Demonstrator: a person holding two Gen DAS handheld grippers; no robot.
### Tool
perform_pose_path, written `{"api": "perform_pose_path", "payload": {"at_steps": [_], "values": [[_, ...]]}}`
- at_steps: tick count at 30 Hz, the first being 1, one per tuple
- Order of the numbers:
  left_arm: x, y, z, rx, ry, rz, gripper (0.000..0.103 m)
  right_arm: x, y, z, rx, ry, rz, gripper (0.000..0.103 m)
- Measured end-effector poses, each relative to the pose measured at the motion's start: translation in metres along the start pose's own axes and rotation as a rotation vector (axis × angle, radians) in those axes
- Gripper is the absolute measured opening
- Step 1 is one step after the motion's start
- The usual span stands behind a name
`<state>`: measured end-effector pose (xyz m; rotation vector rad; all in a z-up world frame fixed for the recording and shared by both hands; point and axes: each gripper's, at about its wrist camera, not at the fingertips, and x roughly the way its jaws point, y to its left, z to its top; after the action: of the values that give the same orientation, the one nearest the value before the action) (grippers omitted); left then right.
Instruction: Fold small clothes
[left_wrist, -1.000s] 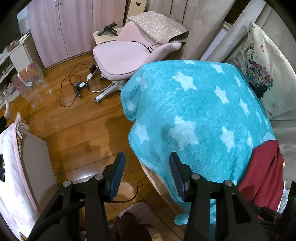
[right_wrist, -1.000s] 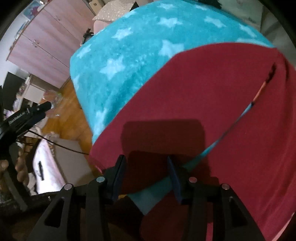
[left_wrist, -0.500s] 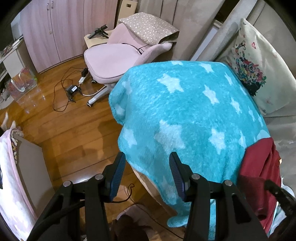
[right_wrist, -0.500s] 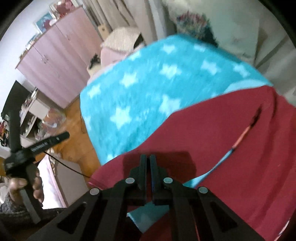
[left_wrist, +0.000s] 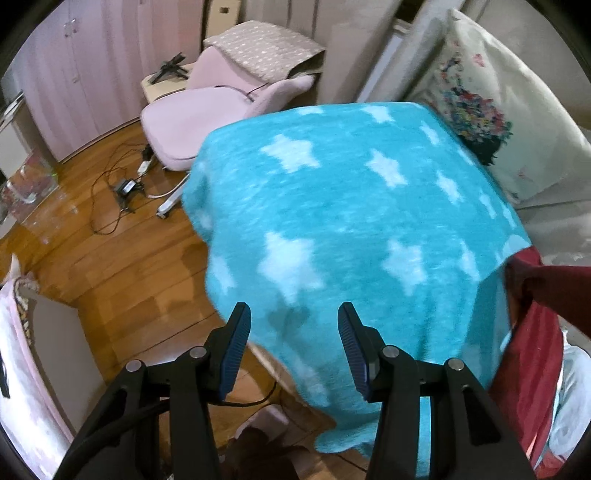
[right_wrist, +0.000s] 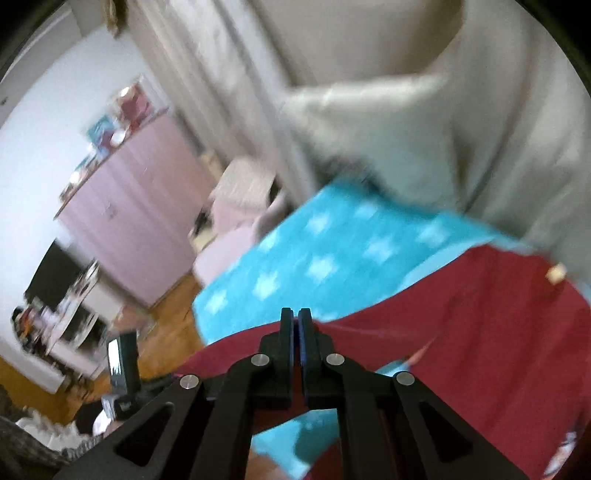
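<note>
A dark red garment (right_wrist: 480, 332) lies on a turquoise blanket with white stars (left_wrist: 351, 221). My right gripper (right_wrist: 295, 315) is shut on the garment's near edge and lifts it; the view is blurred. In the left wrist view the garment (left_wrist: 532, 354) hangs at the blanket's right edge, partly raised. My left gripper (left_wrist: 293, 332) is open and empty, held above the blanket's near left part.
A pink office chair (left_wrist: 207, 122) stands beyond the blanket on the wooden floor (left_wrist: 110, 266), with cables and a power adapter (left_wrist: 125, 188). A floral pillow (left_wrist: 491, 122) leans at the right. Pink wardrobes (right_wrist: 140, 206) line the far wall.
My right gripper shut on the red garment's edge and pulled it upward, tilting its view up. My left gripper moved right, over the blanket, staying open.
</note>
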<state>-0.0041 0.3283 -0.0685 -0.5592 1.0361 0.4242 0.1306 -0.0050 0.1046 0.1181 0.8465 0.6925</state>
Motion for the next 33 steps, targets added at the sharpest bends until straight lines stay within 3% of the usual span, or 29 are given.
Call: {"api": "perform_pose_path", "payload": {"at_steps": [3, 6, 8, 10, 11, 13, 15, 16, 17, 19, 25, 27, 28, 29, 33], "values": [[0.000, -0.016, 0.003, 0.022, -0.005, -0.043, 0.048, -0.041, -0.043, 0.007, 0.084, -0.067, -0.136, 0.000], [0.001, -0.031, 0.004, 0.059, -0.002, -0.070, 0.048, -0.068, -0.115, -0.017, 0.264, -0.081, -0.337, 0.001], [0.002, -0.040, 0.005, 0.080, 0.005, -0.085, 0.048, -0.072, -0.165, -0.045, 0.383, -0.049, -0.489, 0.001], [0.002, -0.049, 0.005, 0.107, 0.008, -0.094, 0.048, -0.069, -0.217, -0.082, 0.523, 0.048, -0.677, 0.001], [0.002, -0.053, 0.006, 0.118, 0.007, -0.093, 0.048, -0.070, -0.228, -0.094, 0.560, 0.070, -0.714, 0.005], [0.002, -0.059, 0.007, 0.138, 0.005, -0.091, 0.048, -0.077, -0.227, -0.111, 0.605, 0.043, -0.639, 0.005], [0.003, -0.064, 0.008, 0.143, 0.011, -0.100, 0.048, -0.069, -0.205, -0.116, 0.548, 0.053, -0.518, 0.032], [0.004, -0.068, 0.007, 0.151, 0.015, -0.106, 0.048, -0.057, -0.190, -0.118, 0.512, 0.084, -0.444, 0.059], [0.004, -0.070, 0.006, 0.159, 0.017, -0.107, 0.048, -0.046, -0.182, -0.118, 0.498, 0.101, -0.398, 0.062], [0.005, -0.075, 0.004, 0.176, 0.024, -0.108, 0.048, -0.026, -0.168, -0.126, 0.473, 0.146, -0.334, 0.062], [0.008, -0.081, 0.001, 0.200, 0.038, -0.111, 0.048, 0.027, -0.156, -0.154, 0.420, 0.284, -0.301, 0.062], [0.009, -0.081, 0.002, 0.197, 0.040, -0.109, 0.048, 0.041, -0.155, -0.161, 0.391, 0.334, -0.315, 0.049], [0.009, -0.080, 0.003, 0.195, 0.037, -0.107, 0.048, 0.047, -0.151, -0.166, 0.373, 0.381, -0.337, 0.022], [0.009, -0.079, 0.004, 0.194, 0.034, -0.106, 0.048, 0.047, -0.148, -0.168, 0.354, 0.396, -0.365, 0.009], [0.009, -0.074, 0.006, 0.175, 0.025, -0.095, 0.048, 0.017, -0.139, -0.151, 0.355, 0.328, -0.346, 0.006]]}}
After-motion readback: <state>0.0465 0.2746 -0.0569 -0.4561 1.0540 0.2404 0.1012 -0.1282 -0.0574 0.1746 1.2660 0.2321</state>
